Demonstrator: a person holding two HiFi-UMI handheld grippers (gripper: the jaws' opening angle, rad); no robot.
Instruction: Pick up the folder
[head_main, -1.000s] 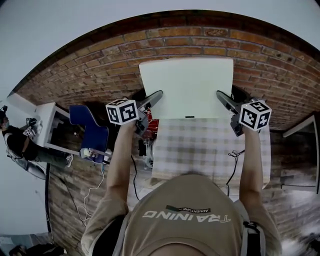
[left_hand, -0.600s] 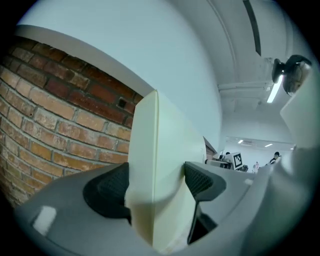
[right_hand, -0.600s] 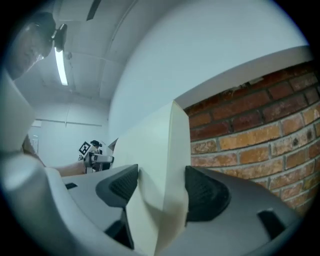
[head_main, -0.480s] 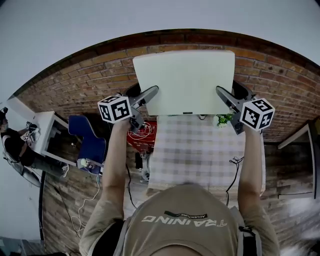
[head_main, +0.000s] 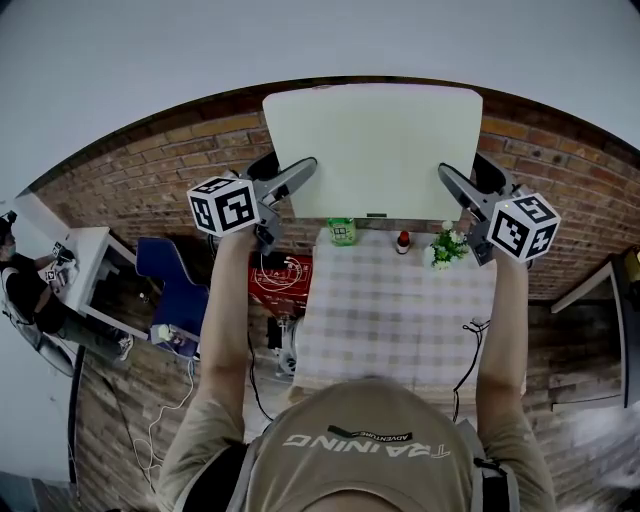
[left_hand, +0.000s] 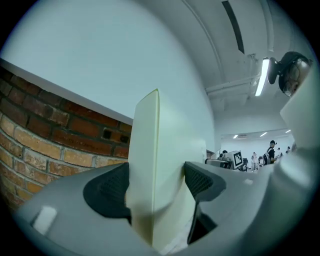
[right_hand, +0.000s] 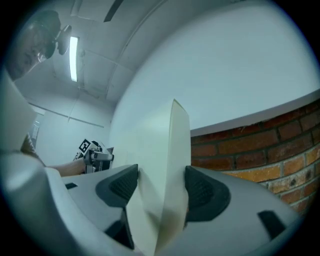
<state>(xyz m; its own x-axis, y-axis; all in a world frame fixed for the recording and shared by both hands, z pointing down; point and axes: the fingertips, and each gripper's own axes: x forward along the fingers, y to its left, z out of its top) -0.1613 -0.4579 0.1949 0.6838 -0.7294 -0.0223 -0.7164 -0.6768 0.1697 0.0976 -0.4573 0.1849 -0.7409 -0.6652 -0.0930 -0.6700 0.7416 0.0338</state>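
Note:
The folder is a pale cream flat board, held up in the air in front of the brick wall, well above the table. My left gripper is shut on its left edge, and my right gripper is shut on its right edge. In the left gripper view the folder stands edge-on between both dark pads. The right gripper view shows the folder pinched the same way between its pads.
Below stands a table with a checked cloth. At its far edge are a green jar, a small red-capped bottle and a little plant. A blue chair and a white desk stand left.
Both grippers have lifted the folder upward and away from the table. The jar, bottle and plant behind it have come into view.

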